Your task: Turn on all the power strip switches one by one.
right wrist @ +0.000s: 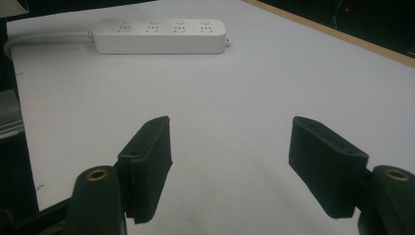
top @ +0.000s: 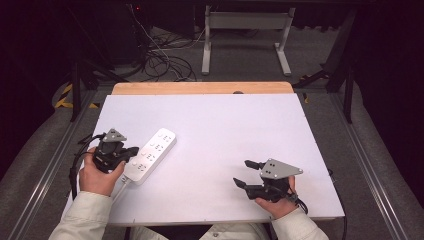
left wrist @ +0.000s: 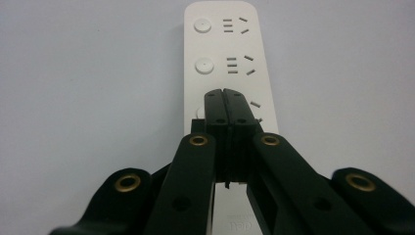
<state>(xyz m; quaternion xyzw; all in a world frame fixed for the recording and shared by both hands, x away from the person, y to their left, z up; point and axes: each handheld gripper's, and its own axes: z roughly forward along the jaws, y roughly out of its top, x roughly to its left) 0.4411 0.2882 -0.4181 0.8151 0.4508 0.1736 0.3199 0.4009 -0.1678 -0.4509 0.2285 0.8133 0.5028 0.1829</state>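
While the right tool waits with jaws wide apart near the counter's front right corner, the left tool is pressed together, its tip over a button on the strip by the left edge. Switching looks underway; other buttons remain.

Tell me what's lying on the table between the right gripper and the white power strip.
Nothing: in the high view, bare white table separates the right gripper from the power strip. The right gripper view shows the same bare stretch.
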